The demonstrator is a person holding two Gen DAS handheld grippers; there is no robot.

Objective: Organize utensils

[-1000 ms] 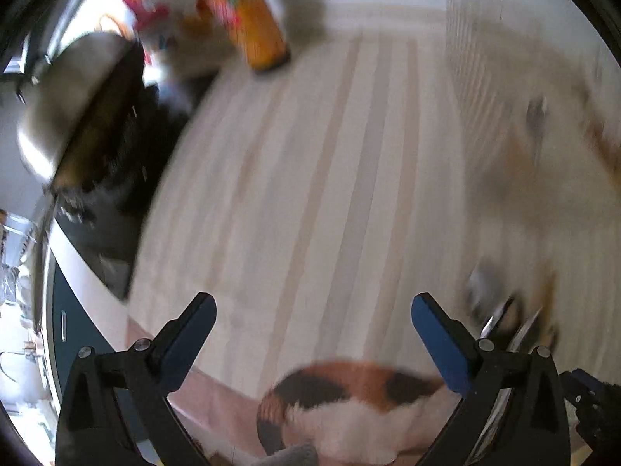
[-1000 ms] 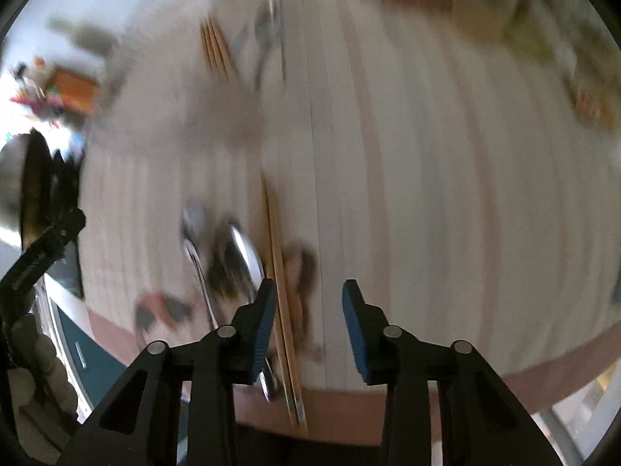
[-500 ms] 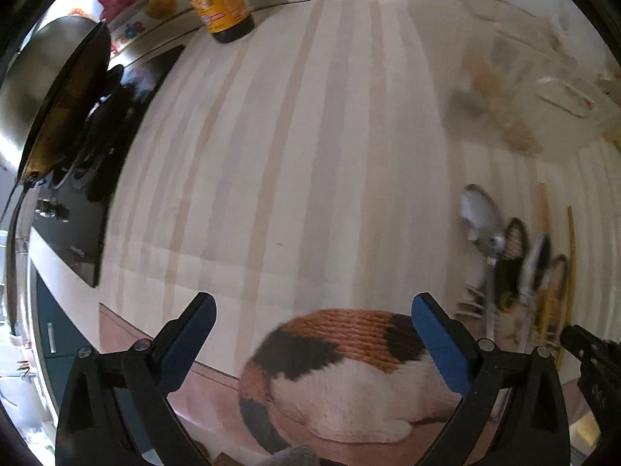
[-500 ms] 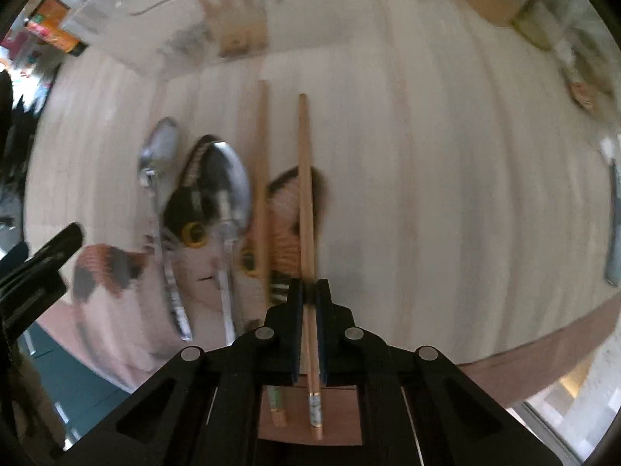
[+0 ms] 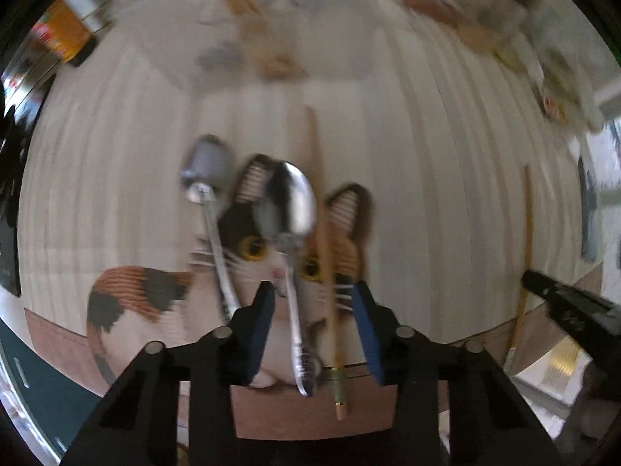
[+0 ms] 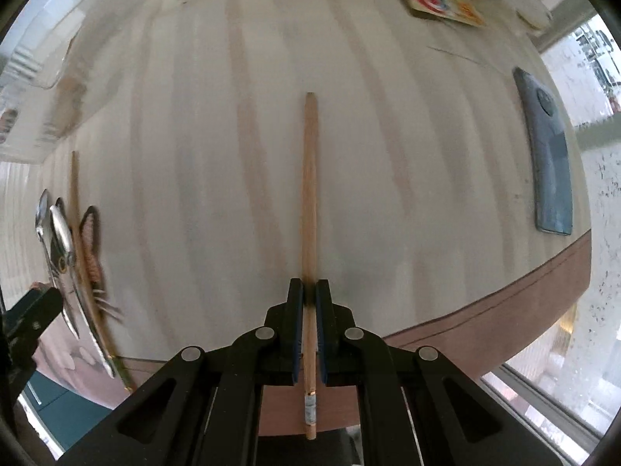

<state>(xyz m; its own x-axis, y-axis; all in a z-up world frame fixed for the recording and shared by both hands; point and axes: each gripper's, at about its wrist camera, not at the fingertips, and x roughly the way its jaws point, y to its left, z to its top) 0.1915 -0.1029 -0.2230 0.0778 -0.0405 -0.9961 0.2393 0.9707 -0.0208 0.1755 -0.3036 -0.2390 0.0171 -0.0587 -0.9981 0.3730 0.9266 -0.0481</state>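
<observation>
On the left, the left gripper (image 5: 313, 320) is held with its jaws apart around a spoon (image 5: 292, 229) and a chopstick (image 5: 330, 283) on the cat mat (image 5: 155, 295), likely ready to grab, while the right gripper (image 6: 309, 312) pinches another chopstick (image 6: 309, 194) to carry it.

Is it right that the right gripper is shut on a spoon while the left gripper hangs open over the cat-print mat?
Not quite. The right gripper is shut on a wooden chopstick, not a spoon, as the right wrist view shows. The rest holds: the left gripper is open over the cat-print mat, where the spoons lie.
</observation>
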